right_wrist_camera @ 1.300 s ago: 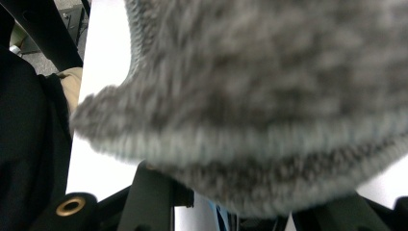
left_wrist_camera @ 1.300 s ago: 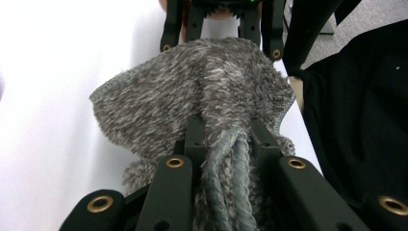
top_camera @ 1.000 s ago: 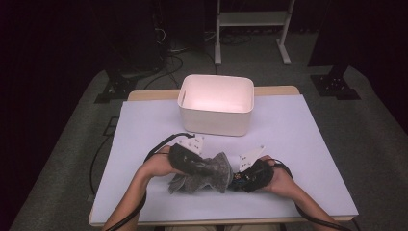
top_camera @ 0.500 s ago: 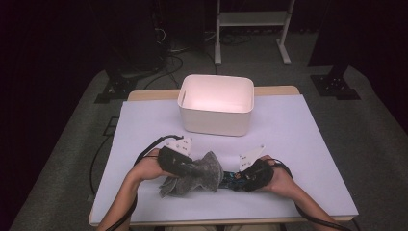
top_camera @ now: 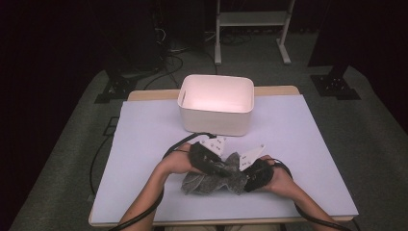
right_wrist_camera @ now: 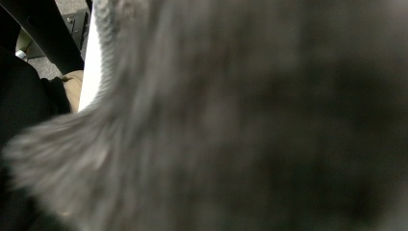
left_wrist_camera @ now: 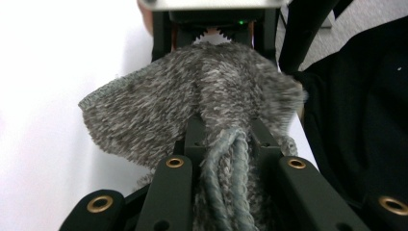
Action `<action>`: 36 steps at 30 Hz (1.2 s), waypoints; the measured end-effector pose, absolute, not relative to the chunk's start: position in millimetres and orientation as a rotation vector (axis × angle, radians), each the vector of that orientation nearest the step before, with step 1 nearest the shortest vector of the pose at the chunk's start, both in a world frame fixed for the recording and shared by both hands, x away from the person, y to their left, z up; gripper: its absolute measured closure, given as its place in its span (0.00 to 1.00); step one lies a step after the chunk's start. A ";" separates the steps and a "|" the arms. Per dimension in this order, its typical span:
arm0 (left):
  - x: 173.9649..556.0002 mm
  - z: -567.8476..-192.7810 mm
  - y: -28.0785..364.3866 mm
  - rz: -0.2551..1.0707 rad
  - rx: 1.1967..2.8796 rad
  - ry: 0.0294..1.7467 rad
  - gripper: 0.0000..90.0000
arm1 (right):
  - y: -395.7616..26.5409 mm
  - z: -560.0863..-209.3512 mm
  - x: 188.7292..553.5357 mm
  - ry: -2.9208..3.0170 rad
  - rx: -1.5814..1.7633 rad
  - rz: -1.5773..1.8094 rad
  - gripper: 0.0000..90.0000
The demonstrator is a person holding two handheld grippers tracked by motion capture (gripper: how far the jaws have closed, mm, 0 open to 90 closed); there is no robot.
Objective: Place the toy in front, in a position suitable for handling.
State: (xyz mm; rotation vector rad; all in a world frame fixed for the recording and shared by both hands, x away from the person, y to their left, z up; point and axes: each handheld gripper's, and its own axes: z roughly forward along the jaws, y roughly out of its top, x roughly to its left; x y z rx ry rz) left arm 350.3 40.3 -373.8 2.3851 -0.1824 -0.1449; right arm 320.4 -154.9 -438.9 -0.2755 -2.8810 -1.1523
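A grey knitted cloth [top_camera: 207,184] lies bunched near the table's front edge, between my two grippers. My left gripper [top_camera: 224,168] is shut on it. In the left gripper view a twisted fold of the cloth [left_wrist_camera: 159,110] runs up between the jaws of that gripper [left_wrist_camera: 226,134] and drapes over their tips. My right gripper [top_camera: 242,176] faces the left one closely from the right and grips the cloth's other end. It also appears as the right gripper [left_wrist_camera: 216,17] at the top of the left gripper view. Blurred cloth [right_wrist_camera: 240,120] covers the right gripper's camera.
A white rectangular bin [top_camera: 216,120], open at the top, stands at the middle back of the pale mat [top_camera: 144,134] that covers the table. Cables trail from both grippers off the front edge. Dark floor and a stand's legs lie beyond the table.
The left hand pulled out to the left with the cloth, then swung back right toward the right gripper. The cloth now bunches under both. The right hand stayed put.
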 end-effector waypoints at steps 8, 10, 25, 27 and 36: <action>350.0 -374.9 52.1 -0.147 2.382 -0.150 0.83 | -154.8 -438.8 319.7 -2.899 -0.257 -1.148 0.69; 348.9 -375.4 66.3 -0.137 2.372 -0.120 0.83 | -154.9 -438.9 319.1 -2.897 -0.261 -1.146 0.69; 341.0 -384.9 148.2 -0.078 2.333 0.076 0.83 | -153.6 -440.5 319.2 -2.875 -0.309 -1.140 0.65; 339.4 -389.9 154.3 -0.077 2.333 0.096 0.83 | -152.5 -441.4 319.8 -2.883 -0.324 -1.135 0.60; 335.6 -408.0 163.2 -0.122 2.295 0.143 0.83 | -147.2 -433.3 321.5 -2.906 -0.325 -1.098 0.55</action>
